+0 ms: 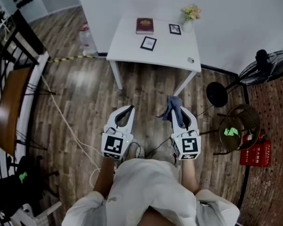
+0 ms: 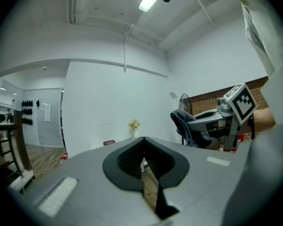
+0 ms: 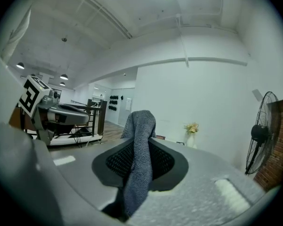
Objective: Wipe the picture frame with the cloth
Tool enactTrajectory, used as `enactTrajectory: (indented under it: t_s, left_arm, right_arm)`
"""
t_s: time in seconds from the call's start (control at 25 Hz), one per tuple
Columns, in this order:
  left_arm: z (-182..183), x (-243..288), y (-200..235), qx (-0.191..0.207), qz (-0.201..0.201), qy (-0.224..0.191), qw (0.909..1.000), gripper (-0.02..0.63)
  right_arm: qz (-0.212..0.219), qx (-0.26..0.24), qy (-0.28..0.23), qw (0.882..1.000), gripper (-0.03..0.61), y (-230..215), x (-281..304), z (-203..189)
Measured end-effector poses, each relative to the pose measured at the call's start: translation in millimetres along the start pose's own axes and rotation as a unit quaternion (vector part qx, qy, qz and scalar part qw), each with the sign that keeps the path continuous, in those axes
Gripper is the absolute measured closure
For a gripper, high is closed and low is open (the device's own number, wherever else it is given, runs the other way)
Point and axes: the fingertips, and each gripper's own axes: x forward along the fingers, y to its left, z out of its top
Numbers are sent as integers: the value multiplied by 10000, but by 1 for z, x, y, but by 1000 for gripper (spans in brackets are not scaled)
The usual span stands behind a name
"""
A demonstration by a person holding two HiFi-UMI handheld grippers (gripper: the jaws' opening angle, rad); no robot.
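A white table (image 1: 132, 48) stands ahead, well beyond both grippers. A black picture frame (image 1: 148, 43) lies flat on it, and a second frame (image 1: 175, 29) stands further back. My right gripper (image 1: 178, 108) is shut on a blue-grey cloth (image 1: 172, 106), which drapes over the jaws in the right gripper view (image 3: 139, 154). My left gripper (image 1: 130, 108) is held level beside it over the wooden floor, its jaws shut with nothing between them (image 2: 142, 145). Both are held in front of the person's body.
On the table are a dark red book (image 1: 144, 26), a vase of flowers (image 1: 191, 14) and a small round object (image 1: 191, 60). At the right stand a fan (image 1: 269, 67), a wire basket (image 1: 240, 126) and a red box (image 1: 257, 154). A rack and a wooden chair (image 1: 9, 107) stand at the left, and cables cross the floor.
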Motion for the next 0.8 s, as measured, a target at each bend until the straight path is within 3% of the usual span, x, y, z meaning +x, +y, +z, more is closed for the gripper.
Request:
enactTrajectory:
  t_s: [0.52, 0.8]
  left_arm:
    - [-10, 48, 35, -48, -65, 46, 10000, 594]
    - [1, 99, 62, 40, 8, -63, 10000, 594]
  right_arm:
    - [41, 7, 32, 10000, 508, -8, 59, -2]
    - [95, 37, -23, 9999, 508, -39, 109, 4]
